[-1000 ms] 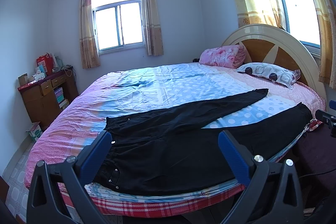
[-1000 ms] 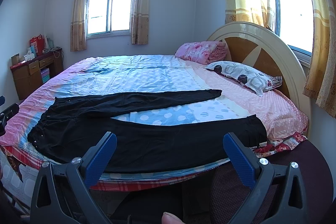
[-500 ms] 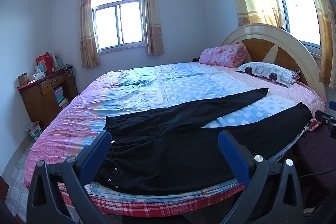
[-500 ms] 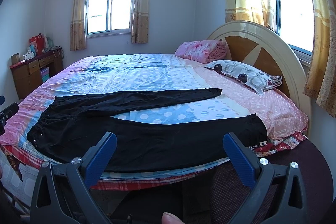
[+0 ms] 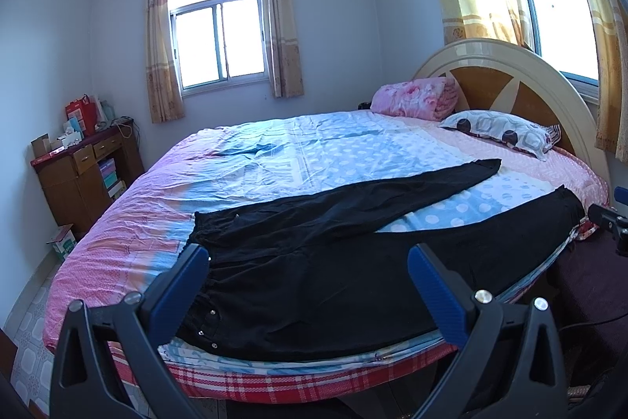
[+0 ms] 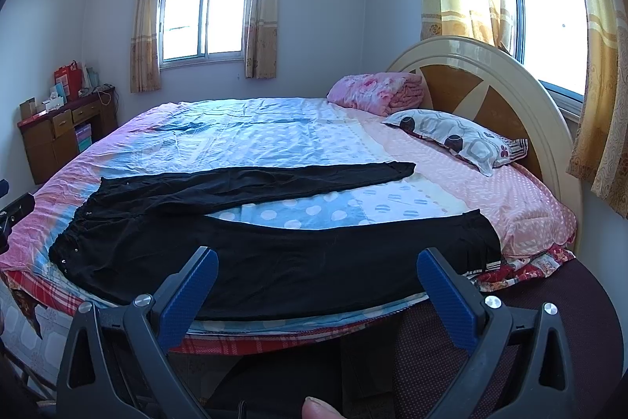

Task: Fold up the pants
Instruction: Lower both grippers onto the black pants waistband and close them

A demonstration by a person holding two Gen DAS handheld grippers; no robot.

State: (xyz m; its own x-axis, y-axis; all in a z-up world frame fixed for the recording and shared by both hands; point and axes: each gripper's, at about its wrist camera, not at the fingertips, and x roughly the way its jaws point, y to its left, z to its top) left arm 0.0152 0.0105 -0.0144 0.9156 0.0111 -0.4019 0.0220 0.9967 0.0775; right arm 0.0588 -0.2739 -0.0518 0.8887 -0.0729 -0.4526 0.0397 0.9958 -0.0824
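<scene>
Black fabric pants (image 5: 314,254) are spread unmoved on the round bed (image 5: 274,160); left gripper (image 5: 308,271) and right gripper (image 6: 317,273) are still held released

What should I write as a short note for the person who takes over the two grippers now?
Left gripper: open, holds nothing, short of the waist end of the pants.
Right gripper: open, holds nothing, facing the near leg.
Pants: lie flat on the bed, legs spread in a V, waist to the left, cuffs toward the pillow.
Done: pants laid out only.
Left: every fold. Probably start by bringing one leg over the other.
</scene>
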